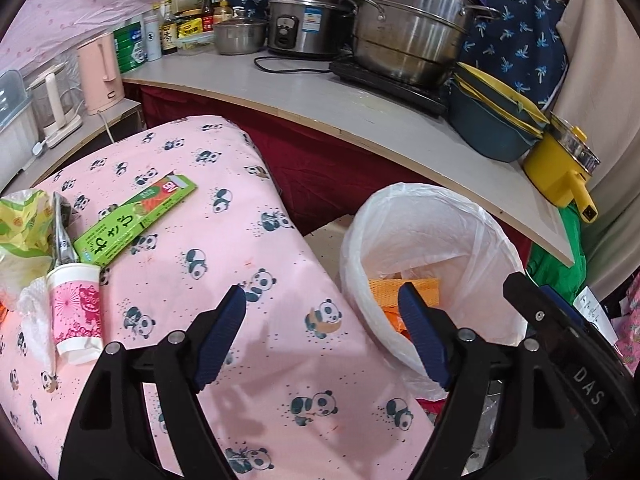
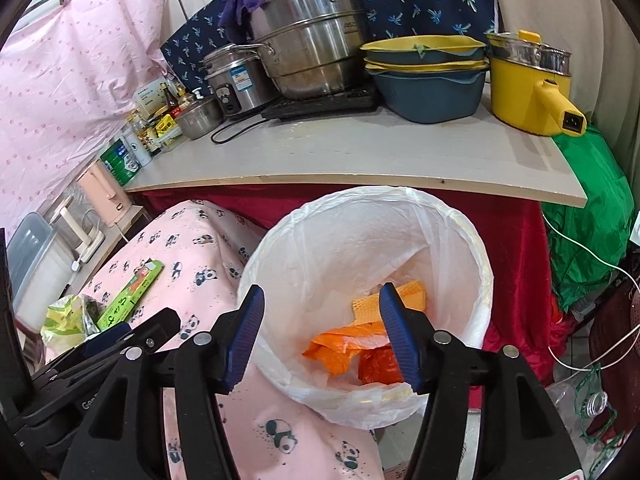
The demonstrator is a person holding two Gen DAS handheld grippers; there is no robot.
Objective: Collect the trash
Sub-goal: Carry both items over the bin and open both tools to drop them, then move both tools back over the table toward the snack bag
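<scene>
A bin lined with a white bag (image 2: 460, 240) (image 1: 368, 232) stands beside a table under a pink panda cloth (image 1: 240, 264) (image 2: 188, 248). Orange wrappers (image 2: 340, 354) (image 1: 420, 292) lie inside the bin. My right gripper (image 2: 322, 296) hangs open over the bin's mouth, nothing between its fingers. My left gripper (image 1: 322, 294) is open and empty above the cloth's right edge, next to the bin. On the cloth lie a green box (image 1: 136, 218) (image 2: 132, 296), a pink paper cup (image 1: 76, 312) on its side, a silver wrapper (image 1: 62, 228), a yellow-green bag (image 1: 24, 220) (image 2: 64, 320) and white tissue (image 1: 34, 320).
Behind the bin a grey counter (image 2: 360, 152) (image 1: 320, 96) over a red cloth carries steel pots (image 2: 308, 40), a rice cooker (image 1: 304, 24), blue and yellow bowls (image 2: 428, 76), a yellow electric pot (image 2: 524, 88), bottles and a cable. A pink kettle (image 1: 100, 72) stands left. Green cloth (image 2: 588, 216) and clutter lie right.
</scene>
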